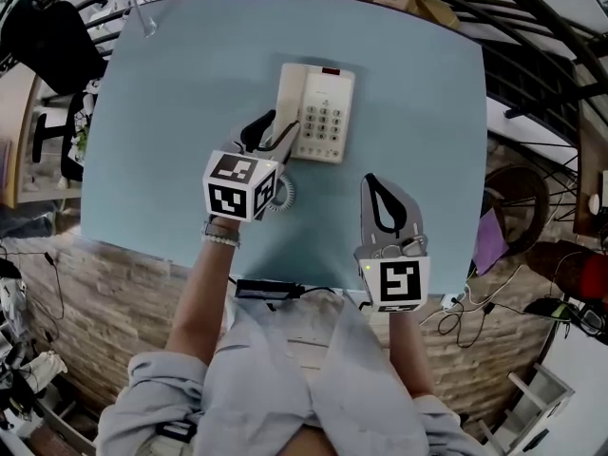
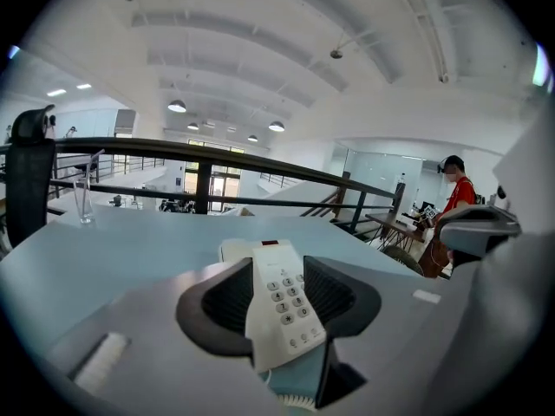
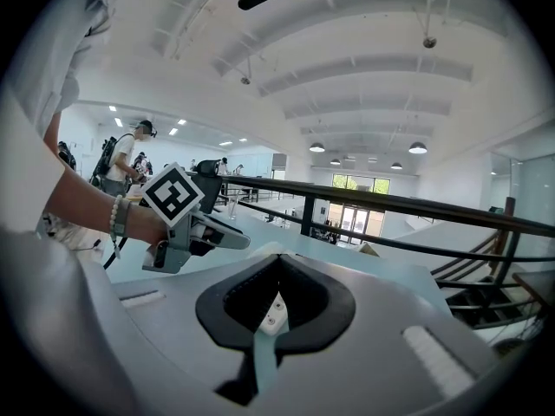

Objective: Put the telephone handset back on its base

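Handset (image 1: pixel 288 93) on base (image 1: pixel 325 117), just ahead of left jaws | left gripper (image 1: pixel 273 131) wide open, empty | right gripper (image 1: pixel 372 183) closed, empty

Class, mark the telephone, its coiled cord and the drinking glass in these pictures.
telephone (image 1: pixel 324 120): head view, on its keypad.
coiled cord (image 1: pixel 285 194): head view, on the visible coils.
drinking glass (image 2: pixel 83 199): left gripper view, on its clear wall.
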The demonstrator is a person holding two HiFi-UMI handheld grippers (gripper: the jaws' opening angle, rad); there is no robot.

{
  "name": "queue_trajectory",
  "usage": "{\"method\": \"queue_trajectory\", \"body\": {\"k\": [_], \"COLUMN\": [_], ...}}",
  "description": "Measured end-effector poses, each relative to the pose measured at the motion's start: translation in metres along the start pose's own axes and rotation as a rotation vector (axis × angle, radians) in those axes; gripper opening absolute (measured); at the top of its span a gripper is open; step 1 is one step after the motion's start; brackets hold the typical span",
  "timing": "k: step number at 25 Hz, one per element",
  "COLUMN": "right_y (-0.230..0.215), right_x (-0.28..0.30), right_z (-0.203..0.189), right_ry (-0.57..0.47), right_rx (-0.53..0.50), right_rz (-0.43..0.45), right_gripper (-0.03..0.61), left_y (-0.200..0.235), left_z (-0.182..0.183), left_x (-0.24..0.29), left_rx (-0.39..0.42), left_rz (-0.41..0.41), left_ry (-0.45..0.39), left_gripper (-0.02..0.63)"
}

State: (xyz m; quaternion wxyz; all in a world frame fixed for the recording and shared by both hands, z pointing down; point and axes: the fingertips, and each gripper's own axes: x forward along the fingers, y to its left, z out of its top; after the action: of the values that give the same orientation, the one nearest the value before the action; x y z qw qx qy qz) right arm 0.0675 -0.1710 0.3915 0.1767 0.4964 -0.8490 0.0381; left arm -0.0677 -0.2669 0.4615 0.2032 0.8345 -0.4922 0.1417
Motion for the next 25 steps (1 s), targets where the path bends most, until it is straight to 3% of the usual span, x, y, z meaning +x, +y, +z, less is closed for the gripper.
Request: {"method": "queue_trajectory", "body": {"k": [11, 18, 25], "right_y": [0.001, 0.003, 0.005], "right_x": [-0.027, -0.044, -0.061], "right_z": [0.019, 0.036, 0.049], "right_ry": [-0.062, -0.106, -0.140], "right_rx": [-0.017, -0.038, -0.068], "right_rz": [-0.004, -0.006, -0.011], "right_gripper": [0.006, 0.006, 0.006], "left_y": [-0.033, -0.058, -0.077], "left_z": [0.041, 0.064, 0.068], "left_x": [-0.061, -0.100, -0.130], "left_rx": [0.063, 0.105, 0.158], "left_rz": [-0.008, -0.043, -0.076], "left_ry": [-0.148, -0.235, -0.260], "left_gripper": [0.013, 0.003, 0.003]}}
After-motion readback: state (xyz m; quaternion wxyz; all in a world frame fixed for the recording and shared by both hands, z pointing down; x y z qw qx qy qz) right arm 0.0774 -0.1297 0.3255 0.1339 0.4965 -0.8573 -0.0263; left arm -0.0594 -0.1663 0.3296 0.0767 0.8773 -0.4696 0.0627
